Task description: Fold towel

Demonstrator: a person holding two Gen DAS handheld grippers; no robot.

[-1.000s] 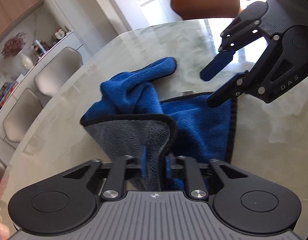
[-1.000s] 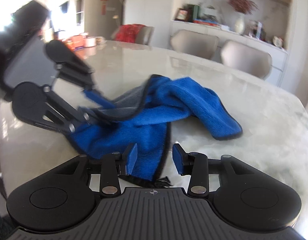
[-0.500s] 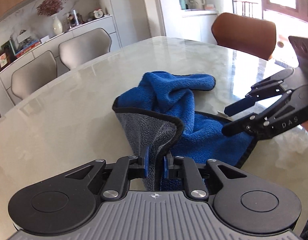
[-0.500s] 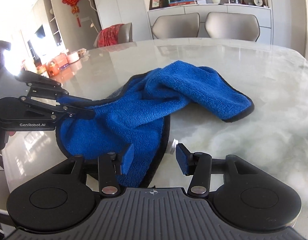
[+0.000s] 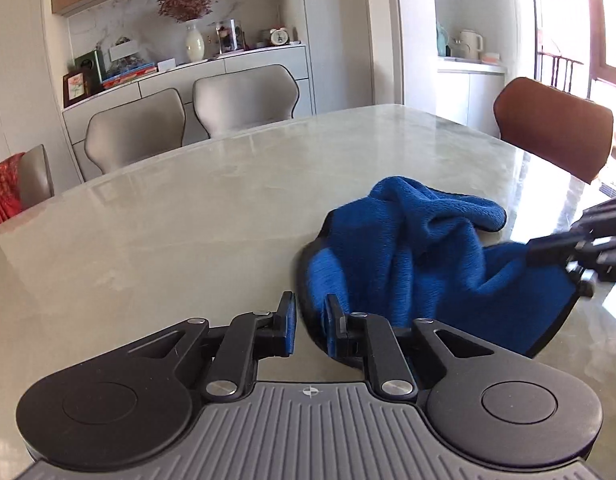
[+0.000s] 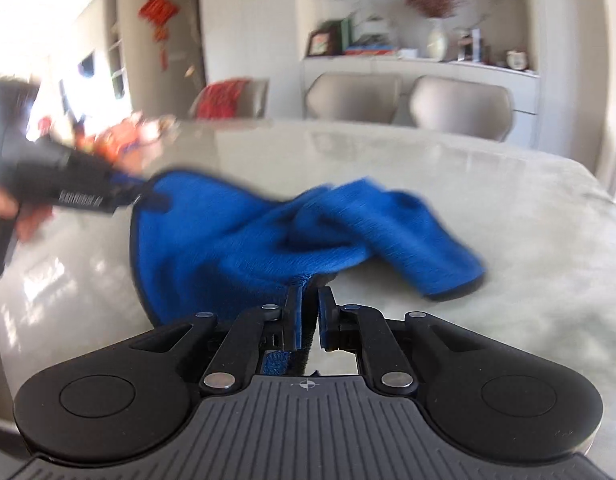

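Observation:
A blue towel (image 5: 420, 248) with a black hem lies crumpled on the marble table (image 5: 187, 232). My left gripper (image 5: 310, 320) is open, and the towel's near hem lies just by its right finger, not clamped. In the right wrist view the towel (image 6: 243, 240) spreads ahead, and my right gripper (image 6: 309, 312) is shut on its near edge. The left gripper also shows at the left of that view (image 6: 147, 198), touching the towel's far corner. The right gripper shows blurred at the right edge of the left wrist view (image 5: 548, 245).
Two grey chairs (image 5: 187, 120) stand behind the table and a brown chair (image 5: 552, 128) at its right. A chair with red cloth (image 5: 11, 188) is at the left. A sideboard (image 5: 187, 68) with a vase and frames lines the wall.
My left gripper has opened and let go of the towel's grey-backed corner, which now lies flat. My right gripper has closed on the towel's near edge. Both views have swung.

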